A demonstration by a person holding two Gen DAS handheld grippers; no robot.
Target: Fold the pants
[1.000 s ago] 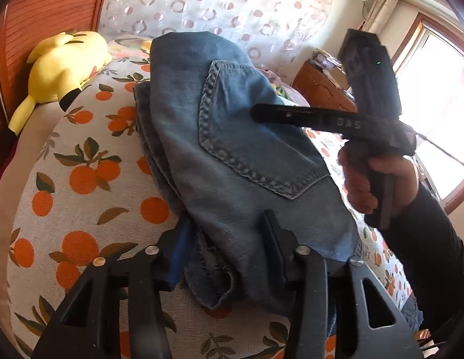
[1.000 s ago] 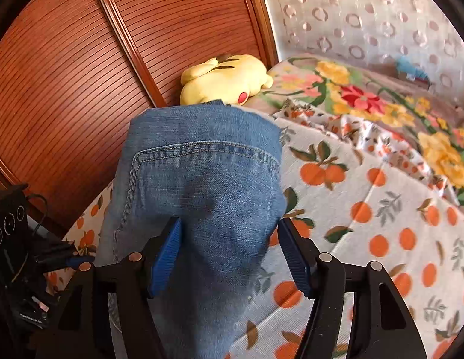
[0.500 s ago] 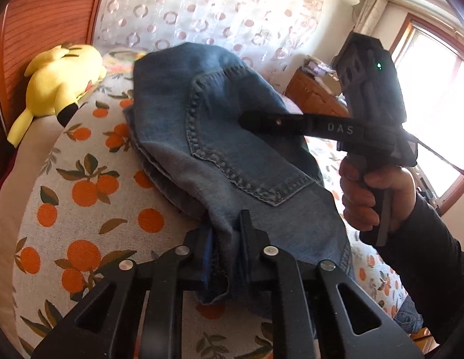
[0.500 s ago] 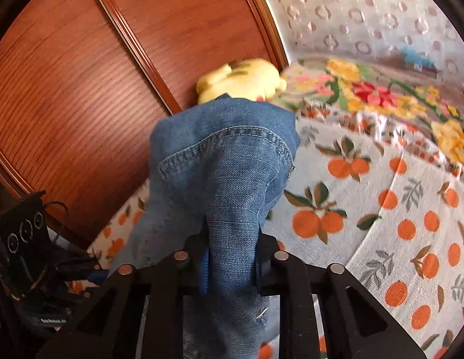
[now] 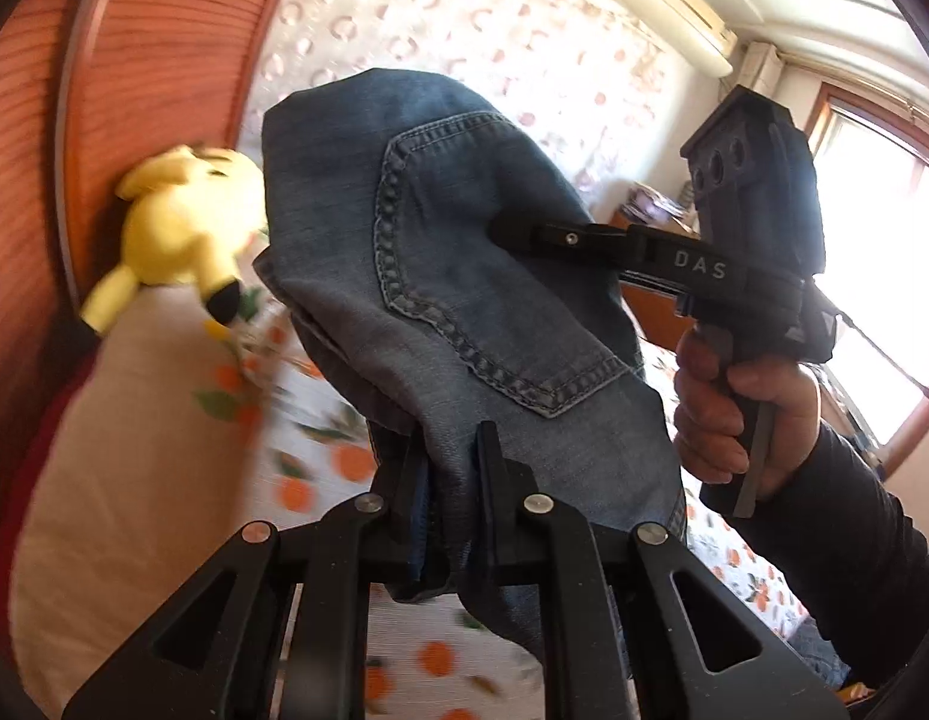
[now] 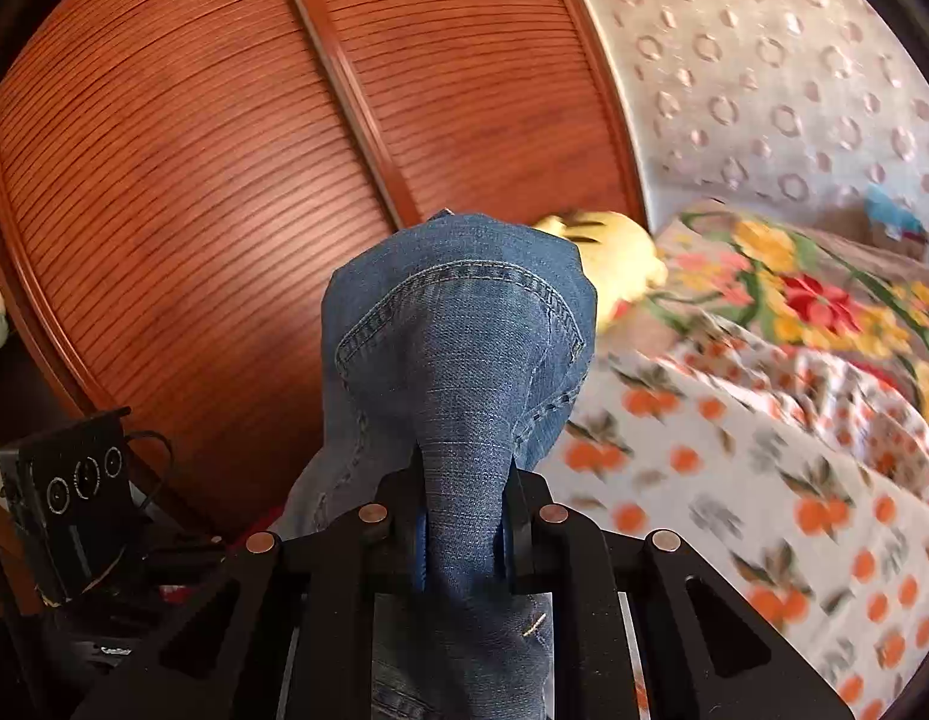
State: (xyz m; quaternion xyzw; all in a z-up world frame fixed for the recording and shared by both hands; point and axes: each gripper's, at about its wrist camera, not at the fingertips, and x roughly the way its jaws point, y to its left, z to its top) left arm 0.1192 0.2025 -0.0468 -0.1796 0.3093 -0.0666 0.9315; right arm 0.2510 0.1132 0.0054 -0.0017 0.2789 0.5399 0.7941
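Note:
Blue denim pants (image 5: 440,276), folded into layers with a back pocket on top, hang lifted above the bed. My left gripper (image 5: 449,462) is shut on a bunched edge of the denim. My right gripper (image 6: 464,474) is shut on another edge of the same pants (image 6: 458,330). In the left wrist view the right gripper's black body (image 5: 758,228) and the hand holding it (image 5: 728,414) sit at the right, its finger reaching into the cloth.
The bed has an orange-print sheet (image 6: 764,510) and a floral blanket (image 6: 812,294) at the back. A yellow plush toy (image 5: 176,228) lies against the wooden headboard (image 6: 224,180). Black electronic gear (image 6: 74,498) sits left of the bed. A window (image 5: 884,276) glows at right.
Both grippers closed onto the denim edges, then rose, lifting the folded pants off the sheet. The views tilted upward toward the wall and headboard.

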